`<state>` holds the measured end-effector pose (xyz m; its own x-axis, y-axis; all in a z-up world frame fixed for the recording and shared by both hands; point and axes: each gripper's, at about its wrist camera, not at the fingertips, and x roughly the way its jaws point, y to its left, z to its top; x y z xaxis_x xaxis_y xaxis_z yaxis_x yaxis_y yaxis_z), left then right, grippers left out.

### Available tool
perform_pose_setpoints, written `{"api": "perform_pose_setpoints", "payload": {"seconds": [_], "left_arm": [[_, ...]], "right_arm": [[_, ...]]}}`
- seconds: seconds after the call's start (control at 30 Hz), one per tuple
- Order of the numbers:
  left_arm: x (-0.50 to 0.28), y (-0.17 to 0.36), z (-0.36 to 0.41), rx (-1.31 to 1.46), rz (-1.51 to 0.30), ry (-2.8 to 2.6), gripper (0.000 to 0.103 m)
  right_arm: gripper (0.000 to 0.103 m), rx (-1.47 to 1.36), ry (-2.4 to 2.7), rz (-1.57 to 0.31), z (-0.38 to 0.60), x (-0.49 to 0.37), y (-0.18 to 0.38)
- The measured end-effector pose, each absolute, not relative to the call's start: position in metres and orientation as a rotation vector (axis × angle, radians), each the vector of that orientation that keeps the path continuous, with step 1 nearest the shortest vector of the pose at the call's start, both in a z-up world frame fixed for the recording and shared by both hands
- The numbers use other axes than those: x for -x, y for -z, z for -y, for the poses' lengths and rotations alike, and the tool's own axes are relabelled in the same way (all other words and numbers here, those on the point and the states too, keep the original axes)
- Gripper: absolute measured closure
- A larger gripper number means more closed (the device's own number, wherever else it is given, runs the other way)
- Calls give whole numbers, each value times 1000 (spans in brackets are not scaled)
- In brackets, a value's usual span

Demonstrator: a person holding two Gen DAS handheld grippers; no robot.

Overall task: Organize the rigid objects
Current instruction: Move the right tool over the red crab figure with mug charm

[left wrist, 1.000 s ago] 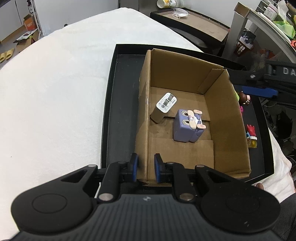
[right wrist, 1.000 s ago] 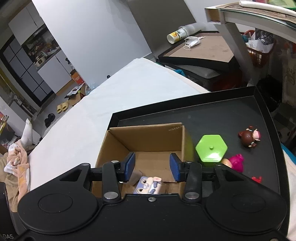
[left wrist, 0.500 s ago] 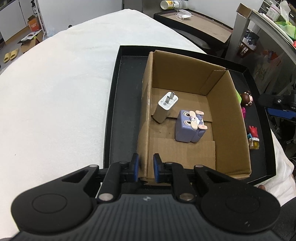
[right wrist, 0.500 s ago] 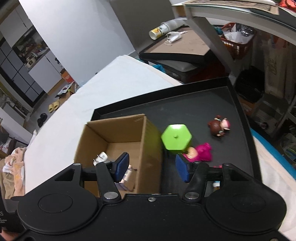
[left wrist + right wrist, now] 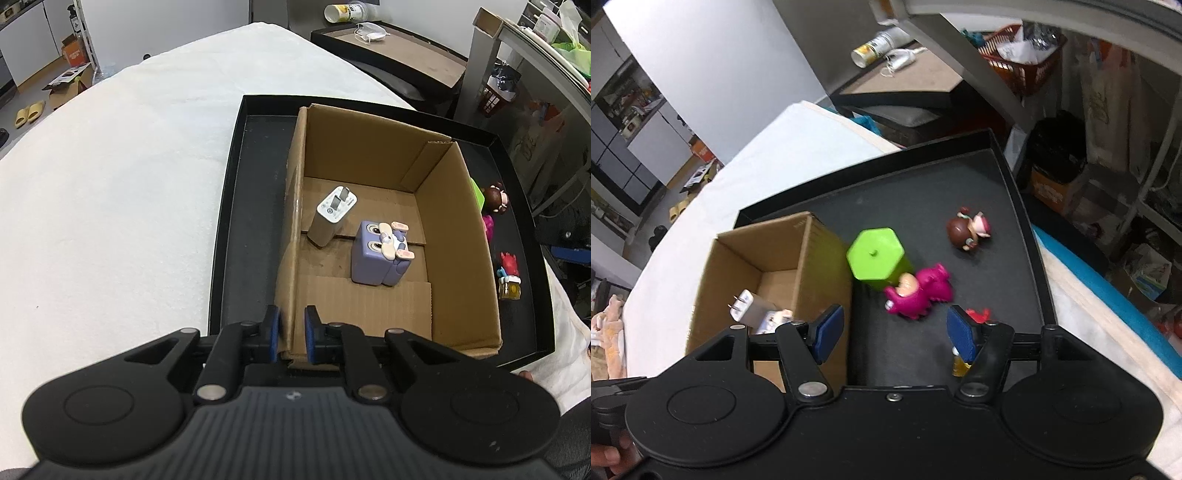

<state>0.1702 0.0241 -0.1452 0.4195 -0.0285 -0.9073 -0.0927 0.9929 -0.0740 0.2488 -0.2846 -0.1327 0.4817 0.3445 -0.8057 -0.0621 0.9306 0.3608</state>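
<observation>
Through the left wrist camera I see my left gripper (image 5: 292, 334) clamped narrow on the near left corner wall of the cardboard box (image 5: 458, 236), one blue pad outside the wall and one inside. The box sits in a black tray (image 5: 236, 229) on a white padded surface (image 5: 110, 192). Ahead of the fingers, on the box floor, a white plug charger (image 5: 332, 218) lies tilted with its prongs up, and just right of it stands a purple cube figure with bunny ears (image 5: 380, 254). Beyond the box's right wall, on the tray, I make out part of a brown-headed doll (image 5: 496, 197), a small red figure (image 5: 509, 262) and a small yellow jar (image 5: 509, 290).

Through the right wrist camera my right gripper (image 5: 895, 330) has its jaws opening, fairly wide, with only bare tray floor between the pads. Just ahead of the gap lies a magenta figure (image 5: 919, 290), touching a green hexagonal container (image 5: 877, 256) behind it. The brown-headed doll lies farther ahead to the right. The red figure peeks out at the right fingertip (image 5: 962, 332), the yellow jar below it. The box stands left of the left finger, the charger visible inside.
</observation>
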Motion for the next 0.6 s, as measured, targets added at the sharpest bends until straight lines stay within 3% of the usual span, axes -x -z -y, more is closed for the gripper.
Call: {"api": "perform_pose_setpoints", "payload": {"seconds": [0.5, 0.6], "left_arm": [[-169, 144, -25, 120, -1126, -32, 90], [-170, 144, -26, 125, -1128, -30, 90]], "right_arm": [[41, -229, -133, -1163, 295, -261, 169], [34, -198, -116, -1186, 291, -266, 176]]}}
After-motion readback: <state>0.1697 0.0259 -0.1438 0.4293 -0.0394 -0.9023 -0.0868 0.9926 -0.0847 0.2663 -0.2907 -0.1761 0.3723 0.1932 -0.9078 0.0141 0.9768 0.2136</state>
